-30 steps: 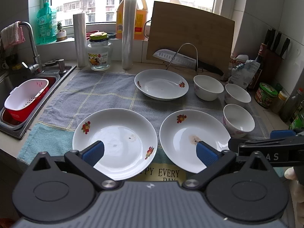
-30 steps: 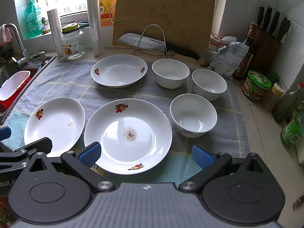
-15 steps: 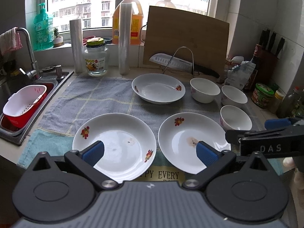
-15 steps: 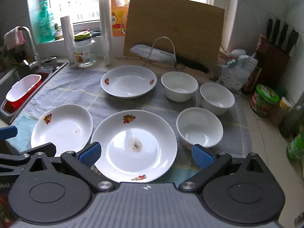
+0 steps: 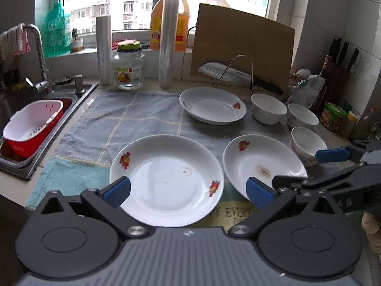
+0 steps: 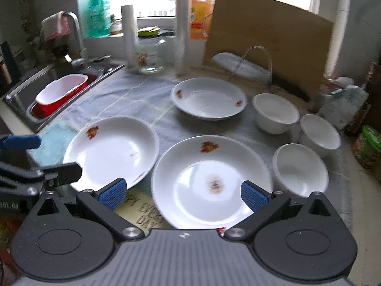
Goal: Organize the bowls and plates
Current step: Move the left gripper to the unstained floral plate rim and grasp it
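Note:
Three white plates with red flower prints lie on a towel: a near left plate (image 5: 166,178) (image 6: 112,150), a near right plate (image 5: 262,164) (image 6: 212,181) with a brown stain, and a far plate (image 5: 212,104) (image 6: 209,99). Three white bowls (image 5: 269,108) (image 5: 302,118) (image 5: 308,144) sit in a cluster at the right; the nearest bowl (image 6: 300,169) is beside the stained plate. My left gripper (image 5: 188,190) hangs open above the near left plate's front rim. My right gripper (image 6: 182,194) hangs open over the stained plate's front. Both hold nothing.
A sink (image 5: 35,162) at the left holds a red and white colander basket (image 5: 31,126). A jar (image 5: 129,71), film rolls (image 5: 167,43), a cutting board (image 5: 243,47) and a knife on a rack (image 5: 228,76) line the back. Jars and bottles (image 5: 333,116) crowd the right edge.
Both views have drifted so the dishes sit further right in frame, and more of the window shows. The right wrist view is motion-blurred. No dish has moved; both grippers stay open.

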The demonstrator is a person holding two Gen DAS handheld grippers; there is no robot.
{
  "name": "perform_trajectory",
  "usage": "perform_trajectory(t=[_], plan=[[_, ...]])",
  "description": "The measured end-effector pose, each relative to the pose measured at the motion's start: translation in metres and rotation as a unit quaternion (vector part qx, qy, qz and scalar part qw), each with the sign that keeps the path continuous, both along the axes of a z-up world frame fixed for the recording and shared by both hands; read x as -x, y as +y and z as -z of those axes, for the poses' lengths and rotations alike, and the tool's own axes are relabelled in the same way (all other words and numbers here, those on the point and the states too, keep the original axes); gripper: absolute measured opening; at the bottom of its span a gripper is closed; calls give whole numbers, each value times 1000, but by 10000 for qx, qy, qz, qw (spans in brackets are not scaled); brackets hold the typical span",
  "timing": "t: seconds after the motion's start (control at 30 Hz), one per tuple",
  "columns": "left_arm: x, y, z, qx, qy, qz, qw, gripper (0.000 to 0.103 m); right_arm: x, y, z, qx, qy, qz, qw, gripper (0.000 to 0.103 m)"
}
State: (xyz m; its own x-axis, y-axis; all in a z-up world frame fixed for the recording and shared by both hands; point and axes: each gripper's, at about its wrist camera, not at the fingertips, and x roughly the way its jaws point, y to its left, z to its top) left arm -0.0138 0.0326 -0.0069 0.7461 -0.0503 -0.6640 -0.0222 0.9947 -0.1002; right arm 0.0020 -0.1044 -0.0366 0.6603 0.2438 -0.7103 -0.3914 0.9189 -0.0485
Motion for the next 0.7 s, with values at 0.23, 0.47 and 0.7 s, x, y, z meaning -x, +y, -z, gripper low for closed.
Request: perform_trajectory(t=[0.23, 0.47, 0.7], plan=[[-3, 33, 7, 20, 40, 25, 10000, 102, 1, 28, 26, -44, 296, -269, 9992, 103], [-11, 60, 16, 47, 129, 49, 9999, 102, -2, 57, 56, -9, 687, -446, 9966, 103], [-22, 79, 25, 6, 238, 103, 9997, 102, 5, 89, 70, 465, 462, -735, 9951, 103]])
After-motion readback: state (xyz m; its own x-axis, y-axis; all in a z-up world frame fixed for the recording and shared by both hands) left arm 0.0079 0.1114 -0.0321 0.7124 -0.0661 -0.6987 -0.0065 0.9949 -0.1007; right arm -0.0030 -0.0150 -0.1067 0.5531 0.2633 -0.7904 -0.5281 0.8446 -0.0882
